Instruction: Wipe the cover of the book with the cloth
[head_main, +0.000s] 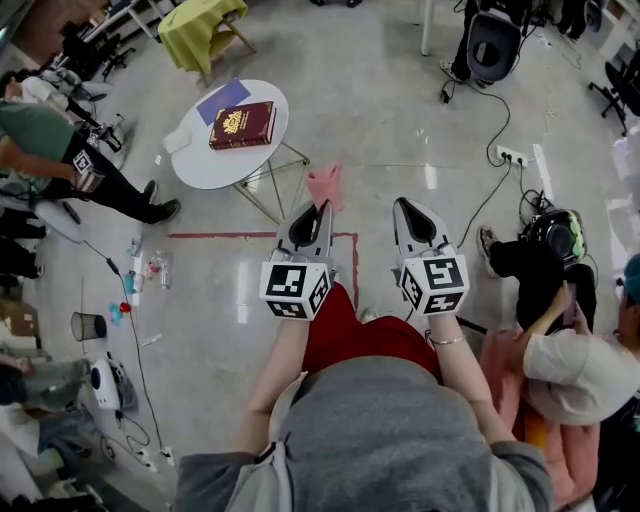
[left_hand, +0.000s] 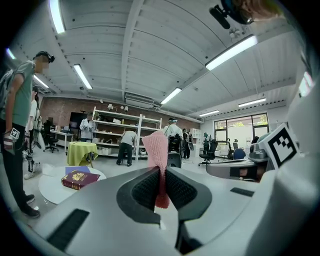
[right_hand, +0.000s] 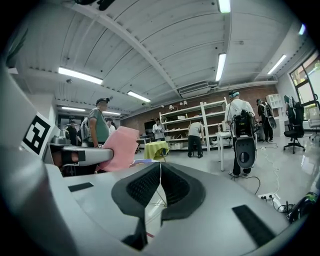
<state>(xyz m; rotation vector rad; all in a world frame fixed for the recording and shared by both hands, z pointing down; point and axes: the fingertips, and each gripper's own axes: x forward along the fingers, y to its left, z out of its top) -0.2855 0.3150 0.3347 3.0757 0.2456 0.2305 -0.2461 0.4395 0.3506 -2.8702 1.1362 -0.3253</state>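
Gripping the pink knitted cloth (head_main: 325, 186) firmly in the left gripper (head_main: 320, 205), with the right gripper (head_main: 399, 203) closed and empty, one should first reach the dark-red hardcover book (head_main: 242, 125) lying well ahead on the round white table (head_main: 205, 168).

I'm looking over a round white table (head_main: 205, 165) standing on a glossy grey floor (head_main: 380, 100) that is reflecting the ceiling strip lights (left_hand: 240, 50). Beyond the table a smaller table under a yellow-green cover (head_main: 200, 25) is standing, and farther beyond it white shelving (left_hand: 107, 131) is lining a brick wall (left_hand: 62, 107). A red tape line (head_main: 220, 235) is running just on the table's near side, and windows (left_hand: 240, 127) are glowing well to its right
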